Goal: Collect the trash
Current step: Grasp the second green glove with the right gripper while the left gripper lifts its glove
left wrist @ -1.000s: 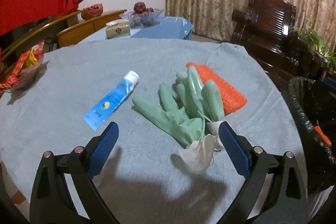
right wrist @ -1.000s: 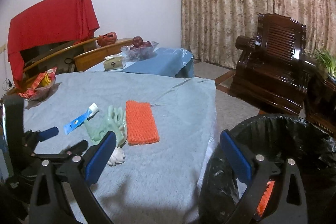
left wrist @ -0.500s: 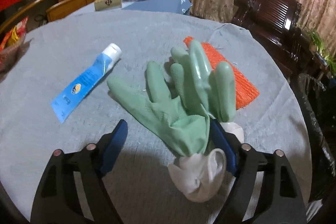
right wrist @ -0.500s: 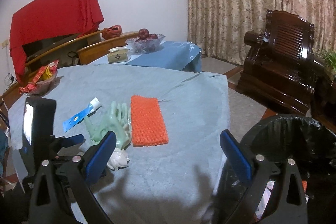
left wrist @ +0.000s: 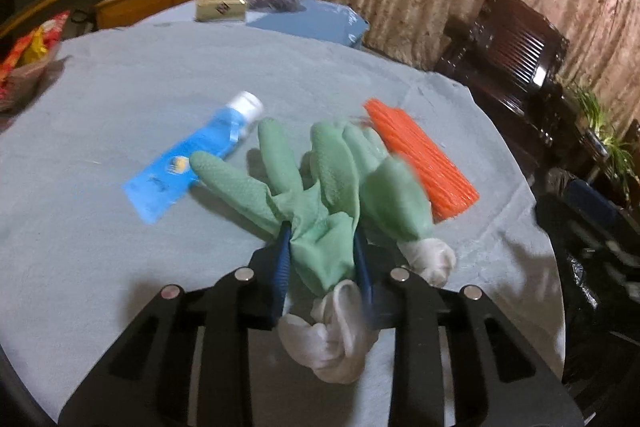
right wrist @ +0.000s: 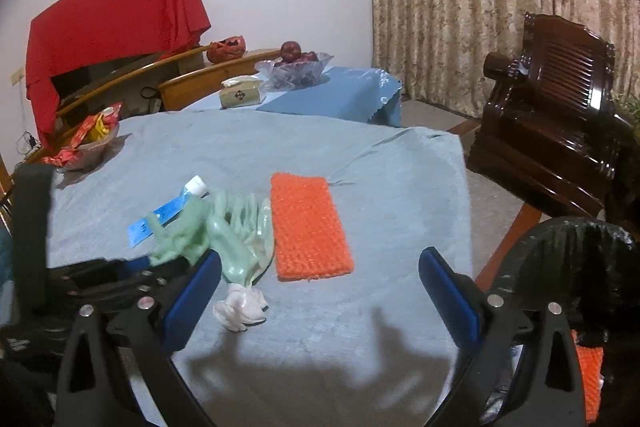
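The left claw point(left wrist: 322, 259) pinches one green glove point(left wrist: 320, 227); lift clear, dragging neither its twin nor the tube point(left wrist: 192, 163). The right claw point(right wrist: 320, 291) gapes, empty, by the bin point(right wrist: 576, 251).

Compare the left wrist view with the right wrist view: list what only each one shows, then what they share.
Only the left wrist view shows the left gripper shut on the green rubber glove near its white cuff, and a potted plant at the right.

Only the right wrist view shows the right gripper open over bare cloth and an orange item inside the black trash bin.

Both show the blue tube, the orange knitted cloth, the tissue box and the fruit bowl.
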Demonstrator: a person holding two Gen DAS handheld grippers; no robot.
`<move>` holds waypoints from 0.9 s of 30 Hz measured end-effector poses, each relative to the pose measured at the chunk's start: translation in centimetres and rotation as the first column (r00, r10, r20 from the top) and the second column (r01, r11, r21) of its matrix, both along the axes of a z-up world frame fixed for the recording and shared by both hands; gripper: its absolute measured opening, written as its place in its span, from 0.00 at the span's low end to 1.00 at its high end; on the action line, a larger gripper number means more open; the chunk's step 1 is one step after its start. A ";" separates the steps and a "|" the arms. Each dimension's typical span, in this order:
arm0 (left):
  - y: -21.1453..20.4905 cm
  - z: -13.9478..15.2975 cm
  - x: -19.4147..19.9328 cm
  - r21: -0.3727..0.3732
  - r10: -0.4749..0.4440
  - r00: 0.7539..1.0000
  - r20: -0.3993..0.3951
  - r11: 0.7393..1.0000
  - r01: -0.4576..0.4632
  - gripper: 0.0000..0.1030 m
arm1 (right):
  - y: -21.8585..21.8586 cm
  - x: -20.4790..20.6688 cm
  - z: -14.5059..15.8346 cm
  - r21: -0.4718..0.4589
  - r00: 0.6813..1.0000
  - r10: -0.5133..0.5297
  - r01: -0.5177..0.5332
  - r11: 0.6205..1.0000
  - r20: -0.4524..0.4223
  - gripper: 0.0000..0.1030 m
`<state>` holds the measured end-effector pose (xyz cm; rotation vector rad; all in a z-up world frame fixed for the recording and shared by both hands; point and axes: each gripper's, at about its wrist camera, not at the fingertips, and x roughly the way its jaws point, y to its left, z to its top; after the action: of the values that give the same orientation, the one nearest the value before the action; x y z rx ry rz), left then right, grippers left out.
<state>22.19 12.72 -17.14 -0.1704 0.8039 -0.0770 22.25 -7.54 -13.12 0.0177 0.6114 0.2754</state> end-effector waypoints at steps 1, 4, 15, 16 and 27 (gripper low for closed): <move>0.2 0.3 -0.2 0.010 0.006 1.000 0.008 1.000 -0.006 0.27 | 0.4 0.1 -0.2 -0.001 1.000 0.004 -0.004 1.000 -0.003 0.94; 1.4 1.1 -0.9 0.038 0.024 0.999 0.033 0.999 -0.025 0.27 | 2.0 0.6 -0.9 -0.002 0.999 0.036 -0.036 0.999 -0.021 0.92; 4.2 2.5 -1.3 0.090 0.069 0.995 0.078 0.993 -0.076 0.27 | 6.2 2.6 -2.6 -0.022 0.991 0.105 -0.107 0.994 -0.078 0.72; 4.4 2.4 -1.4 0.090 0.070 0.994 0.079 0.993 -0.077 0.27 | 6.4 2.7 -2.7 -0.026 0.991 0.107 -0.110 0.994 -0.083 0.71; 5.0 1.8 -1.2 0.075 0.082 0.994 0.068 0.993 -0.087 0.27 | 8.4 5.0 -5.2 -0.041 0.965 0.151 -0.164 0.986 -0.216 0.60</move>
<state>20.98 17.76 -15.30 -0.1273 0.7328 0.0290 27.27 0.86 -18.28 -0.0595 0.8348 0.4132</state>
